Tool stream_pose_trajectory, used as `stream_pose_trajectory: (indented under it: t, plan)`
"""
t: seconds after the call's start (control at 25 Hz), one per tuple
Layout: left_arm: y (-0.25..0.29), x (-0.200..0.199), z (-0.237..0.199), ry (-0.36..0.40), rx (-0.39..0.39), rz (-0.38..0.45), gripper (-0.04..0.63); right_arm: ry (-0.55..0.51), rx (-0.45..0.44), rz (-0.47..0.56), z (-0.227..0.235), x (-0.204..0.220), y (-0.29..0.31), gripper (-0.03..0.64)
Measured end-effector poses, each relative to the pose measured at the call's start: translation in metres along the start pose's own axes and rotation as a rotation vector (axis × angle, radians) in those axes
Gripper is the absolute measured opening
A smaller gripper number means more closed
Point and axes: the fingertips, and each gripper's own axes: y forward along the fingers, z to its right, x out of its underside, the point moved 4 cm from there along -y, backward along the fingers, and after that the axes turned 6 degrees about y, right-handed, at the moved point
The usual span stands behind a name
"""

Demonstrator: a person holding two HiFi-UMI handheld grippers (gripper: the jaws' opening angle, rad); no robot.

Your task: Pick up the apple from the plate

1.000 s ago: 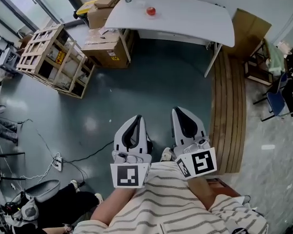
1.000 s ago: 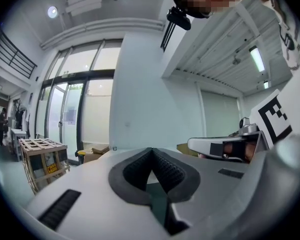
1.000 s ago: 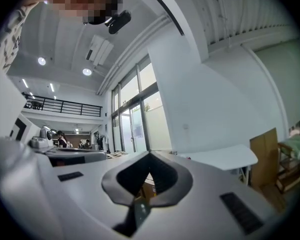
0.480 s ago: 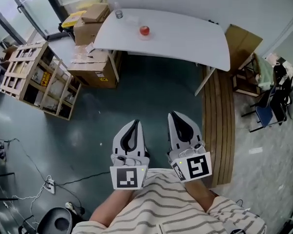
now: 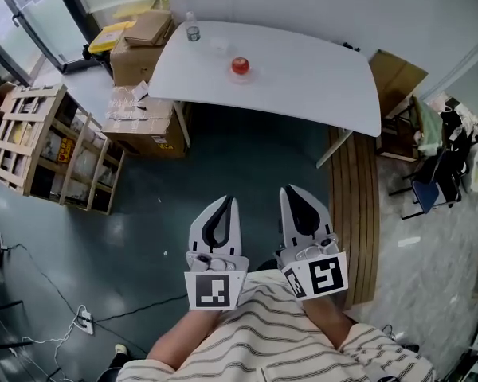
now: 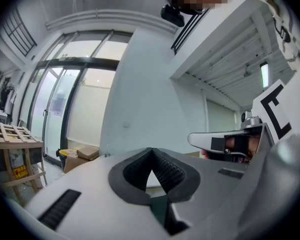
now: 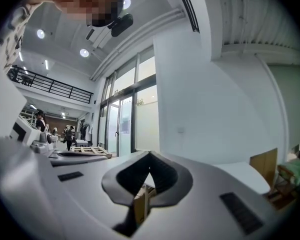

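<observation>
The red apple [image 5: 240,65] sits on a clear plate on the white table [image 5: 319,78] at the top of the head view, far ahead of both grippers. My left gripper [image 5: 226,203] and right gripper [image 5: 291,191] are held side by side close to the striped shirt, over the dark floor, pointing level toward the table. Both have their jaws together with nothing between them. In the left gripper view the shut left gripper [image 6: 151,152] fills the bottom, with the right gripper [image 6: 225,141] beside it. The right gripper view shows its own shut gripper [image 7: 150,156].
A small bottle [image 5: 193,33] stands at the table's far left corner. Cardboard boxes [image 5: 143,122] are stacked by the table's left end, with a wooden crate [image 5: 48,146] further left. Wooden planks [image 5: 358,205] lie on the right, near a chair [image 5: 430,189]. Cables [image 5: 80,317] trail at the lower left.
The table with the apple has come closer and sits lower in the head view, and the crate and boxes have slid left. Both grippers stay shut in front of the body.
</observation>
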Motion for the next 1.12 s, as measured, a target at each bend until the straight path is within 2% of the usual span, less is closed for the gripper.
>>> stream_pose_trajectory:
  t: [0.24, 0.64, 0.84, 1.12]
  plan:
    - [0.033, 0.01, -0.025, -0.045, 0.024, -0.011, 0.005, -0.003, 0.04, -0.028, 0.007, 0.005, 0.035, 0.011]
    - [0.093, 0.02, -0.043, -0.049, 0.03, -0.021, 0.005, 0.003, 0.029, -0.031, 0.034, 0.011, 0.092, 0.011]
    - [0.148, 0.022, -0.061, -0.019, 0.012, -0.023, 0.003, 0.002, 0.006, -0.005, 0.065, 0.009, 0.143, 0.011]
    - [0.24, 0.004, -0.072, 0.004, -0.032, -0.004, 0.004, 0.005, -0.043, 0.025, 0.124, -0.017, 0.215, 0.012]
